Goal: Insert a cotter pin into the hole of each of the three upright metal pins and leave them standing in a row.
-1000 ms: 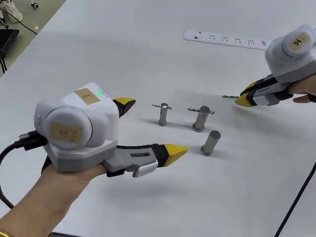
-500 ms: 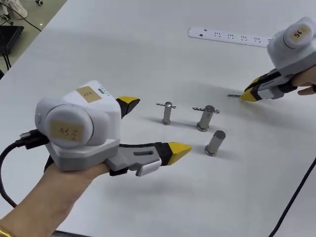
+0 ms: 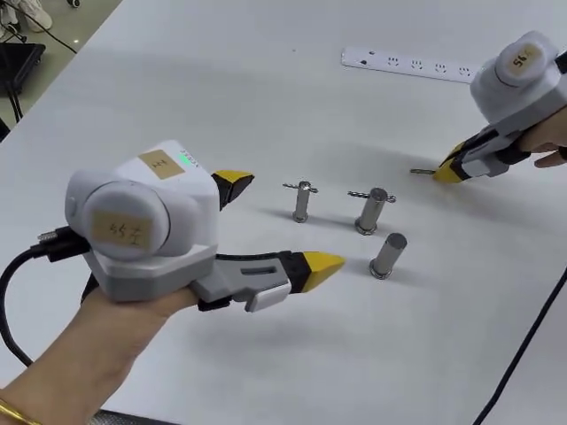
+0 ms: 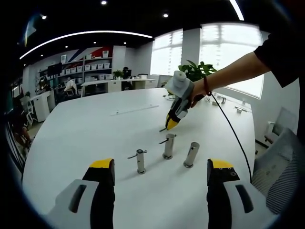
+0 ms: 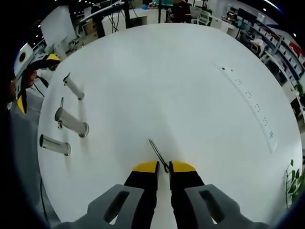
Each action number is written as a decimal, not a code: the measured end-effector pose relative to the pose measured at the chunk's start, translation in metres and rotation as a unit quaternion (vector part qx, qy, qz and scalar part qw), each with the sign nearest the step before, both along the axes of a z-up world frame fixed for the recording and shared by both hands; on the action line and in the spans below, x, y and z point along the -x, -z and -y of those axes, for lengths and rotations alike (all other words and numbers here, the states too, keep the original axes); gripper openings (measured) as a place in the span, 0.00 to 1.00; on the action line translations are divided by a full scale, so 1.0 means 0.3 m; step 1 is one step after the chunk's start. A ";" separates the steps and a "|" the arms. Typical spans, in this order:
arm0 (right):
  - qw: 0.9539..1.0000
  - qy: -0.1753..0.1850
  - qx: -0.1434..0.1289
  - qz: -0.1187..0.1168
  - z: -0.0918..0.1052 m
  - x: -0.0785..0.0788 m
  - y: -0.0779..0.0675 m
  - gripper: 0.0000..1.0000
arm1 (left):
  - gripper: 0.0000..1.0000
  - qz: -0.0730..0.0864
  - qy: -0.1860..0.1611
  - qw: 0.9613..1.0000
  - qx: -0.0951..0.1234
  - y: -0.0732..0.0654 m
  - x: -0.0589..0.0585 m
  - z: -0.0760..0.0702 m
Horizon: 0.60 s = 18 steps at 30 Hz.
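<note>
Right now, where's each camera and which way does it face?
Head view: on the headset, facing forward and down at the table; a hand holds the open left gripper, the right gripper grips a cotter pin.
Left gripper view: on the left gripper, facing along its open jaws at three metal pins; right gripper and arm beyond.
Right gripper view: on the right gripper, facing along its jaws over the table; pins at left.
Shared: all show the pins.

— Can you see the bare pin's (image 3: 387,255) hole?
— Too small to tell. The cotter pin's (image 5: 157,153) near end hides between the right hand-held gripper's (image 5: 164,168) jaws, and that gripper covers the strip's (image 3: 407,65) end.
</note>
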State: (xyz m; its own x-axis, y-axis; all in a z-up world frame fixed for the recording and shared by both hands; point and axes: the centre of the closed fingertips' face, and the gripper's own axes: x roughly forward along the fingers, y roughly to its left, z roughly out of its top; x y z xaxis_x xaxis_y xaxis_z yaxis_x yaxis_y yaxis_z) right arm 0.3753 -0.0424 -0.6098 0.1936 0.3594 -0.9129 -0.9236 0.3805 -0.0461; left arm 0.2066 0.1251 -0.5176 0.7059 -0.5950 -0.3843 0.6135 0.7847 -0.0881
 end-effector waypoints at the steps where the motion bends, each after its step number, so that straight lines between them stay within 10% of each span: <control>1: 1.000 -0.017 0.011 0.005 0.001 0.001 0.001 0.04 | 0.78 -0.001 0.000 1.000 -0.001 0.002 0.000 0.000; 10: 0.991 -0.102 0.080 0.027 -0.002 0.022 0.012 0.00 | 0.78 0.001 0.000 1.000 -0.003 0.003 -0.005 -0.001; 18: 0.987 -0.131 0.082 0.041 -0.003 0.015 0.010 0.00 | 0.77 0.001 0.001 1.000 -0.005 0.006 -0.009 -0.002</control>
